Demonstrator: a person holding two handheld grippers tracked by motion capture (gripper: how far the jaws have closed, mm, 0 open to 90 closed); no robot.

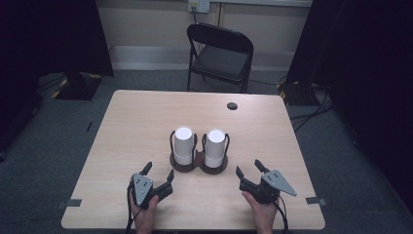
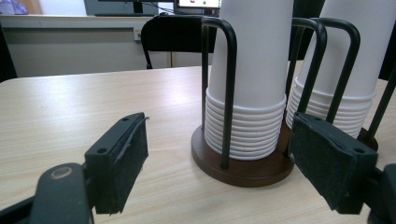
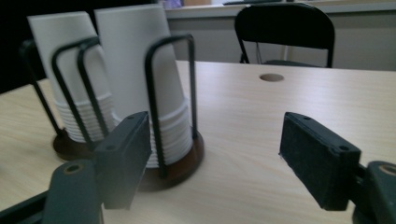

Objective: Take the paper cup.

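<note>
Centrally in the high view stands a dark double cup holder (image 1: 198,165) with two round bases joined side by side, each ringed by black wire loops and each carrying one stack of white paper cups set upside down: the left stack (image 1: 183,144) and the right stack (image 1: 215,147), two stacks in all. It rests on the pale wooden surface (image 1: 131,126) a little below the middle of the frame. Low in that frame, the left claw (image 1: 159,171) sits at lower left of the holder and the right claw (image 1: 249,169) at lower right, each held in a hand, both with jaws spread apart and gripping nothing, clear of the holder. From above, the nested rims cannot be made out; the left gripper view shows them as a tight band of ridges at the foot of the nearer stack (image 2: 250,88), with a wire loop (image 2: 227,88) crossing in front. At upper centre of the high view are one black folding chair (image 1: 221,53) and one round hole (image 1: 232,106) in the surface.
</note>
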